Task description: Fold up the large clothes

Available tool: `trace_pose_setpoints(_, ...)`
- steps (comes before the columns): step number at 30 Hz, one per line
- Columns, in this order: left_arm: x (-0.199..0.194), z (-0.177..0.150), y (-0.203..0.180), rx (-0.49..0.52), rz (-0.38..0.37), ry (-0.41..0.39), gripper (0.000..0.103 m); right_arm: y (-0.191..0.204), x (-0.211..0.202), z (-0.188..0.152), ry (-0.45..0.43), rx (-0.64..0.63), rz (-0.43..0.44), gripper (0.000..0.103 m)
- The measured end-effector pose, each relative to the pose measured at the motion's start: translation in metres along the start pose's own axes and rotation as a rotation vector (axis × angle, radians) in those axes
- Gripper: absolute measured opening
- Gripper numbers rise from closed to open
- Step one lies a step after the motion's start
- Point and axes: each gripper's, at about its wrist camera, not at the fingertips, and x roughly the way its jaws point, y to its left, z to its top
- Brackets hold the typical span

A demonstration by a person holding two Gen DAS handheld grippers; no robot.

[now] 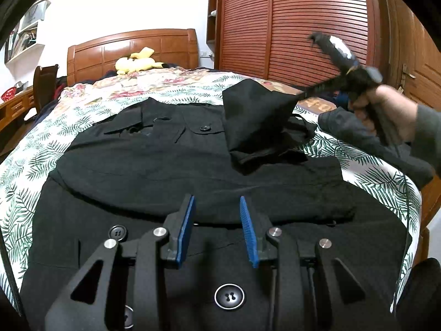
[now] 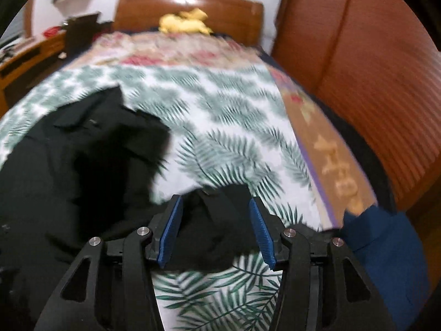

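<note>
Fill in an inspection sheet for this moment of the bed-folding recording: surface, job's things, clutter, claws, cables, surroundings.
Surface: bed with a palm-leaf sheet, floral bedding beyond it.
Job's things: black coat spread flat, buttons up; its sleeve is lifted and folded in over the chest.
Clutter: yellow plush toy by the headboard; dark blue cloth at the bed's right edge.
Claws: left claw open, low over the coat, nothing between the pads. Right claw open, black fabric between the pads without being pinched; the view is blurred.
Cables: nothing seen.
Surroundings: wooden headboard, slatted wardrobe, desk and wall shelves on the left.
</note>
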Motion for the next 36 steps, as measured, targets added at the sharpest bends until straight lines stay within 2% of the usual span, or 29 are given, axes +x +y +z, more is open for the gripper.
trace_pose_setpoints(5, 0.0, -0.001, 0.001, -0.001, -0.001, 0.0, 0.032, -0.019, 0.043, -0.016, 0.093, 0.041, -0.028, 0.056)
trace_pose_setpoints(9, 0.0, -0.001, 0.001, 0.0, -0.002, 0.001, 0.032, -0.026, 0.065, -0.023, 0.139, 0.067, -0.025, 0.065)
trace_pose_setpoints(15, 0.001, -0.001, 0.001, -0.002, -0.003, 0.001, 0.032, -0.026, 0.086, -0.035, 0.199, 0.062, -0.025, 0.066)
trace_pose_setpoints(20, 0.001, -0.001, 0.001, -0.005, -0.003, 0.002, 0.032, -0.028, 0.095, -0.04, 0.219, 0.073, -0.026, 0.07)
trace_pose_setpoints(25, -0.001, 0.0, 0.0, 0.001, 0.004, -0.002, 0.032, -0.029, 0.098, -0.039, 0.241, 0.09, -0.009, 0.069)
trace_pose_setpoints(29, -0.004, -0.002, 0.006, -0.019, -0.002, 0.013, 0.032, -0.028, 0.098, -0.046, 0.259, 0.124, 0.044, 0.059)
trace_pose_setpoints(31, -0.006, -0.002, 0.01, -0.029, 0.015, 0.015, 0.032, -0.024, 0.095, -0.049, 0.256, 0.126, 0.063, 0.049)
trace_pose_setpoints(33, -0.011, -0.001, 0.013, -0.038, 0.02, 0.009, 0.032, -0.019, 0.089, -0.052, 0.254, 0.116, 0.09, 0.029)
trace_pose_setpoints(36, -0.018, 0.0, 0.016, -0.036, 0.038, 0.002, 0.032, -0.005, 0.077, -0.054, 0.247, 0.073, 0.101, 0.017)
